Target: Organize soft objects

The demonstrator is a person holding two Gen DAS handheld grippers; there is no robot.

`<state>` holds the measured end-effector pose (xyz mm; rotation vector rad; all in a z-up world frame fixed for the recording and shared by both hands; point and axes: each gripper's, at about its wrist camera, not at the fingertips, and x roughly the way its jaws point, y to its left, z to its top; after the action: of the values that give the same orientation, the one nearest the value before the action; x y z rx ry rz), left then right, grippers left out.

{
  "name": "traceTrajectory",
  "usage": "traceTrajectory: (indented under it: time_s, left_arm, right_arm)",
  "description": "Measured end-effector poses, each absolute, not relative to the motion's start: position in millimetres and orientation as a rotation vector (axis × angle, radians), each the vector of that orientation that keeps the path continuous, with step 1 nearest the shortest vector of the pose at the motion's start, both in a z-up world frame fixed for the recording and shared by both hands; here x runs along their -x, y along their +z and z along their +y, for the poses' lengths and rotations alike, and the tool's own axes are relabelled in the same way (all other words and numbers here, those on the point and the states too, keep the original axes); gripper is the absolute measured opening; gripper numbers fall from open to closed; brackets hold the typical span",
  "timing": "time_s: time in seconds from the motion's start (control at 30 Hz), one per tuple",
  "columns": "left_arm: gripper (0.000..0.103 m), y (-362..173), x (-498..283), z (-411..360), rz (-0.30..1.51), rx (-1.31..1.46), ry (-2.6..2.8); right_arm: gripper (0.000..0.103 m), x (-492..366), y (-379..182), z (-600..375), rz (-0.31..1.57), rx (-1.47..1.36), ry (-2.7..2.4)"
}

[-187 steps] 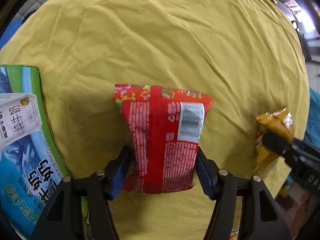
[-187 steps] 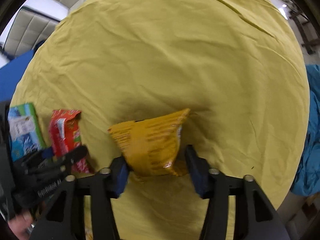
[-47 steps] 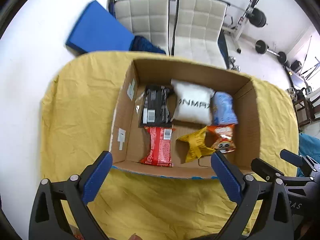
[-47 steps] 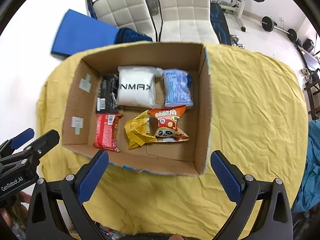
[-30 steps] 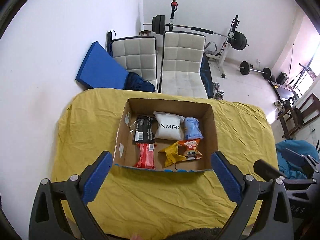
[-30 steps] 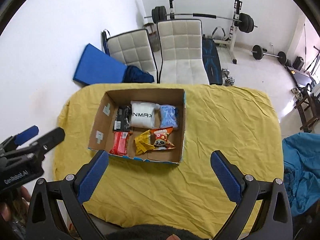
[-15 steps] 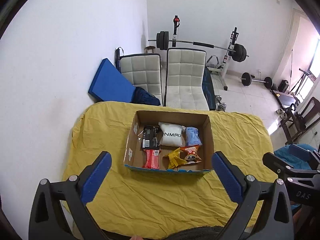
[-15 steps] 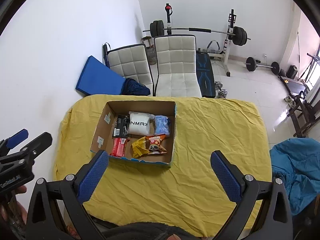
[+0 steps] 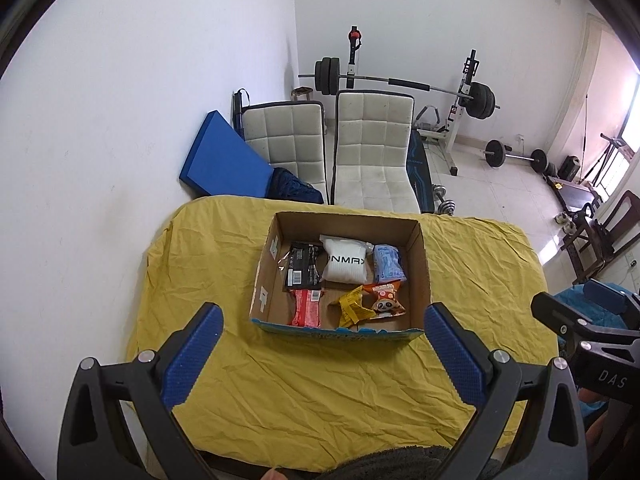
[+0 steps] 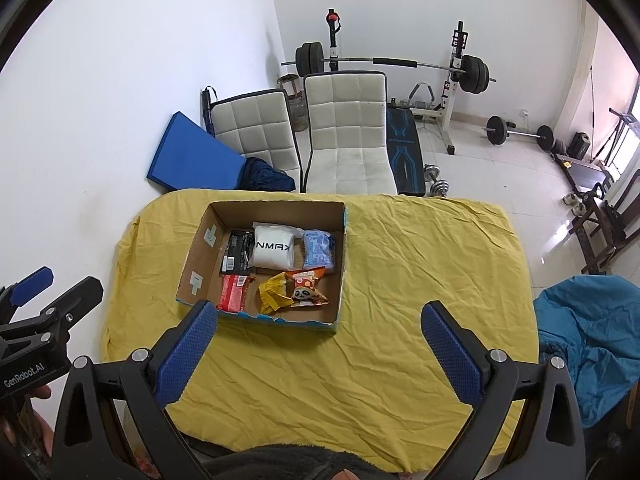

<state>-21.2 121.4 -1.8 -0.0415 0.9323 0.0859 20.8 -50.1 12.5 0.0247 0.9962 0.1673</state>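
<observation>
We take the cardboard box (image 9: 422, 264) as the landmark; it sits open-topped on the bench (image 9: 320, 384), which is covered by a yellow cloth. All six soft packets lie inside the box, in two rows.

Far row, against the box's far wall:
- black packet (image 9: 301, 268), nearest the box's left wall;
- white pouch (image 9: 345, 266), printed with dark letters, at the centre;
- light blue packet (image 9: 387, 262), towards the right wall.

Near row, towards the box's near wall:
- red packet (image 9: 308, 307), directly in front of the black packet;
- yellow packet (image 9: 351, 307), crumpled, at the centre;
- orange panda packet (image 9: 385, 300), touching and partly overlapping the yellow packet.

We see the left claw (image 9: 320, 350) raised above the bench on the near side of the box, jaws spread wide and holding nothing. The right claw (image 10: 318, 346) is in the same condition: wide open, empty, near side of the box.

Beyond the box's far side stand two white chairs (image 9: 372, 152), a blue mat (image 9: 224, 160) and a barbell rack (image 9: 400, 84).
</observation>
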Motion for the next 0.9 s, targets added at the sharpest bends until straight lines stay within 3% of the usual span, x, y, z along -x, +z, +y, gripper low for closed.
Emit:
traceTrajectory:
  time_s: [0.9]
  left_arm:
    - [0.103,-5.4,20.2,121.5,0.942,0.050,0.080]
  right_arm:
    - [0.103,-13.4,15.7,-49.9,0.980,0.011,0.135]
